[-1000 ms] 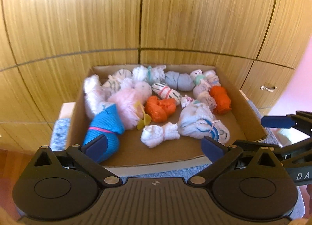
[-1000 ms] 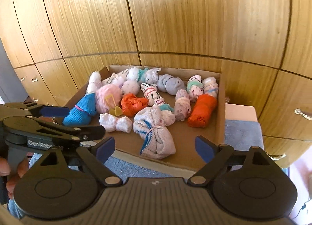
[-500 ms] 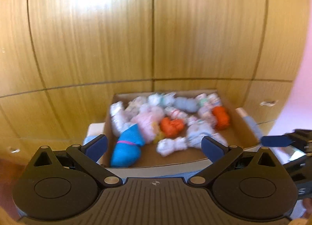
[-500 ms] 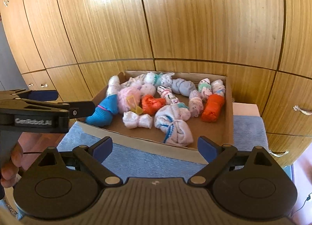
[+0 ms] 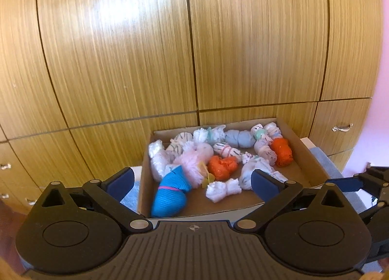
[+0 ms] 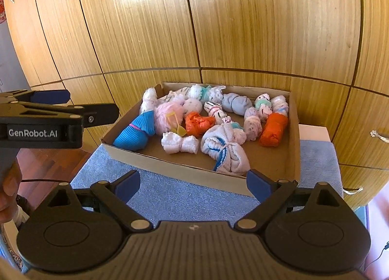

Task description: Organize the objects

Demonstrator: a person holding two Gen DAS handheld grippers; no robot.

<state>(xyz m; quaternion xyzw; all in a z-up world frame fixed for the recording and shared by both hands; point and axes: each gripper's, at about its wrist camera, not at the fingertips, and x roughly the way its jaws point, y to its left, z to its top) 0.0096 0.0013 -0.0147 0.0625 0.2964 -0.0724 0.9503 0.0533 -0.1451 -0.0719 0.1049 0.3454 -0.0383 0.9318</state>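
A shallow cardboard box point(image 6: 175, 164) point(image 5: 313, 158) holds several rolled sock bundles. Among them are a bright blue roll point(image 6: 136, 131) point(image 5: 170, 195), a fluffy pink one point(image 6: 167, 114) point(image 5: 192, 165), a white knotted one point(image 6: 180, 143) point(image 5: 223, 190), two orange ones point(image 6: 273, 129) point(image 5: 222, 167) and a big white-and-blue bundle point(image 6: 226, 151). My left gripper point(image 5: 192, 184) is open and empty, held back above the box's near edge. My right gripper point(image 6: 193, 182) is open and empty too, over the blue cloth in front of the box. The left gripper point(image 6: 48, 100) also shows side-on in the right wrist view.
The box rests on a blue-grey cloth point(image 6: 170, 195) over a small stand. Wooden cabinet doors point(image 6: 243, 25) with metal handles point(image 6: 379, 134) rise right behind it. A hand point(image 6: 8, 187) grips the left tool. Red-brown floor point(image 6: 48, 165) lies to the left.
Both grippers have pulled back and away from the box, so it looks smaller and lower in each view. The left one also rose. The bundles have not moved.
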